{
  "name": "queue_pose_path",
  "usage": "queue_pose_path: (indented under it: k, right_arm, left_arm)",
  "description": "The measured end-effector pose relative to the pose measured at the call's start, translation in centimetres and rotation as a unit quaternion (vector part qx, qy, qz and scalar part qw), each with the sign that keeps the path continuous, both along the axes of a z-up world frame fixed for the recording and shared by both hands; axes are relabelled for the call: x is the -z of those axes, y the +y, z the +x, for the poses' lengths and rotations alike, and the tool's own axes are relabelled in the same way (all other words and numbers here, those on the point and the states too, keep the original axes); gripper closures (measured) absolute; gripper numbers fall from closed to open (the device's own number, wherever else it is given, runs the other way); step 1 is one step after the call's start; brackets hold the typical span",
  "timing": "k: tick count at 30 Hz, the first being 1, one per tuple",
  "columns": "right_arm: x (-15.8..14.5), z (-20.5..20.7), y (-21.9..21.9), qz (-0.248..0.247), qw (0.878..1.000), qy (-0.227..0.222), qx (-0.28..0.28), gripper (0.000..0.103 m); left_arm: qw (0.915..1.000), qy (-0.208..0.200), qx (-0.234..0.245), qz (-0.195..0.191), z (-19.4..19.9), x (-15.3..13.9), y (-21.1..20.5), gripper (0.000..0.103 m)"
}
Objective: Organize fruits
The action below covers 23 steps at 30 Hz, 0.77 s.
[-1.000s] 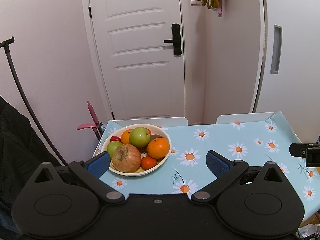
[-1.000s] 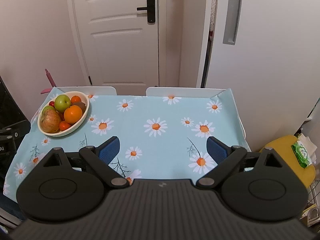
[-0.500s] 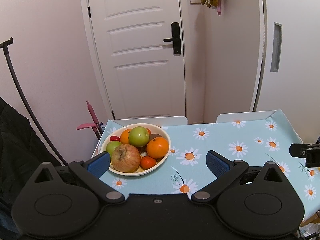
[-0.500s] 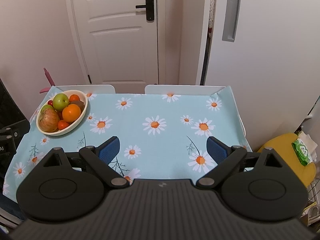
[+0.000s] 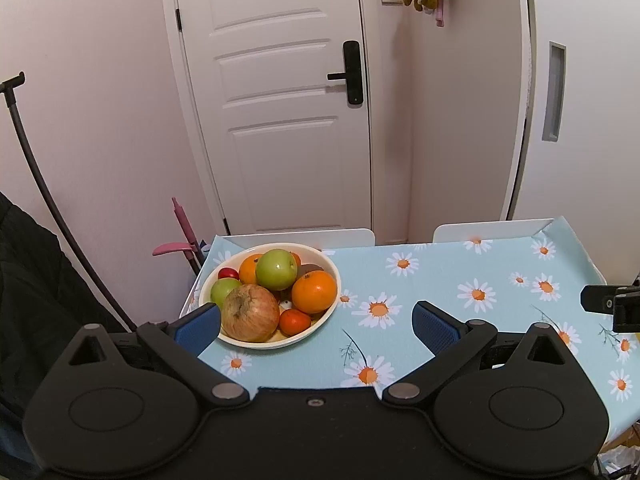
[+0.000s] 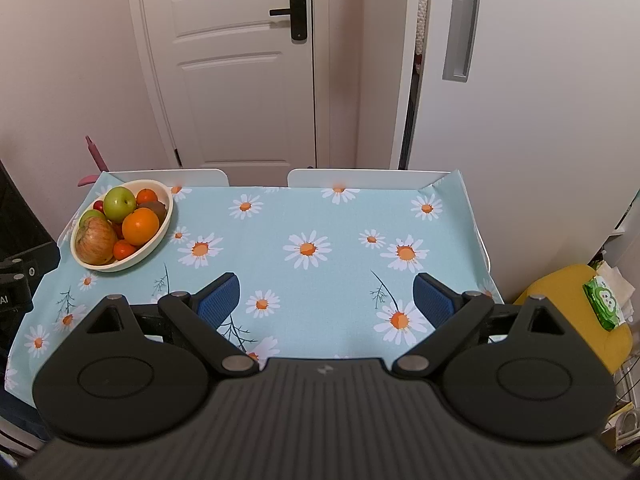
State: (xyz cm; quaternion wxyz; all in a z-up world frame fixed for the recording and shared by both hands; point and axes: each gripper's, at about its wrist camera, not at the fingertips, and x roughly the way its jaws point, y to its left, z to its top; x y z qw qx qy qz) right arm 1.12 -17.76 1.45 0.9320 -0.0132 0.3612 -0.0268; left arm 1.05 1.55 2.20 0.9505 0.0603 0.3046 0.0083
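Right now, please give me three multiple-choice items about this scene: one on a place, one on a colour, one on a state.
1. Where on the table is the fruit bowl?
A. far left corner
B. middle
C. near right corner

2. What colour is the topmost fruit in the bowl?
A. purple
B. green
C. yellow

3. How are the left gripper fingers?
A. shut on an orange
B. shut, empty
C. open, empty

Answers:
1 A: in the right wrist view the bowl sits at the far left corner.
2 B: the green apple lies uppermost.
3 C: the fingers stand wide apart, nothing between.
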Motion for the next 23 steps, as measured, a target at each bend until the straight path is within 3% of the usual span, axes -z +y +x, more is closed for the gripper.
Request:
queue_pose_path:
  k: [23]
  right_arm:
    - [0.02, 0.78, 0.50, 0.000, 1.000, 0.002, 0.003, 0.000]
  left_arm:
    - [0.9998, 0.000, -0.013, -0.017, 0.58, -0.14, 0.51, 0.000]
